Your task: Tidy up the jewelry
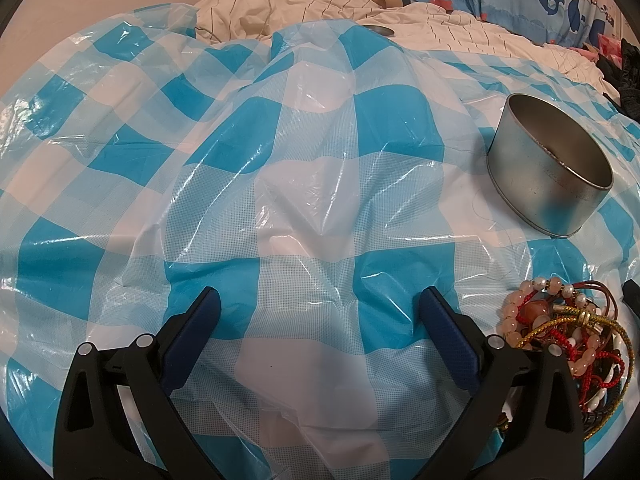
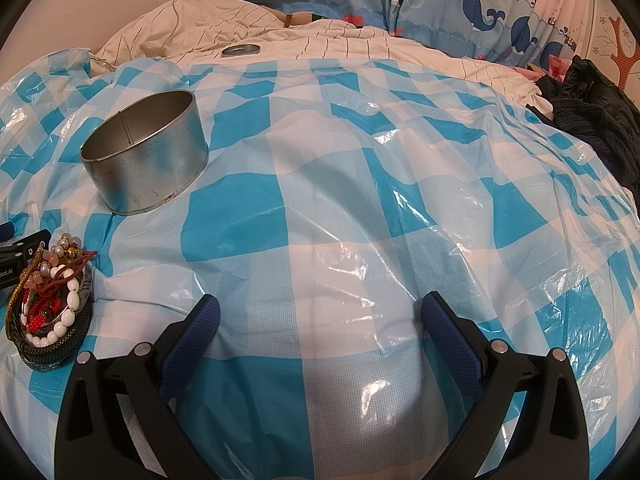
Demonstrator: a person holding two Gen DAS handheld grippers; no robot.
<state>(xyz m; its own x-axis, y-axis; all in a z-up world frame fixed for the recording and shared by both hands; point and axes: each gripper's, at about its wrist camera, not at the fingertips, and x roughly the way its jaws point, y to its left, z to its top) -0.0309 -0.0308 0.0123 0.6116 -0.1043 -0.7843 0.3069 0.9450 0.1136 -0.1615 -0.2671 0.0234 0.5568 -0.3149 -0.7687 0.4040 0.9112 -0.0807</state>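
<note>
Left gripper (image 1: 318,300): jaws spread wide, nothing between them, hovering over the blue-and-white checked plastic sheet (image 1: 304,128). Just right of it sits a small dark dish (image 2: 60,346) heaped with tangled jewelry (image 1: 560,336): pink and white bead bracelets, red cords, a gold braided cord. Beyond the dish stands the round metal tin (image 1: 548,168), upright, lid off, and from both wrist views it looks empty, though the very bottom isn't fully visible. A flat metal disc (image 2: 240,50), probably the tin's lid, lies well behind on the striped bedding (image 2: 340,40). Right gripper (image 2: 318,308): also wide open, empty, aimed at bare sheet with the dish and tin off to its left. My read is nothing is sorted yet; the step is the first pick from the pile. Advice: go for one strand on top of the heap, e.g. the white bead bracelet (image 2: 66,312), pinch across the beads not the cord, lift slowly since strands look interlocked and may drag the rest out. The sheet is soft and crinkly over bedding, so the dish could tip if pressed; the other gripper may need to steady it.
</note>
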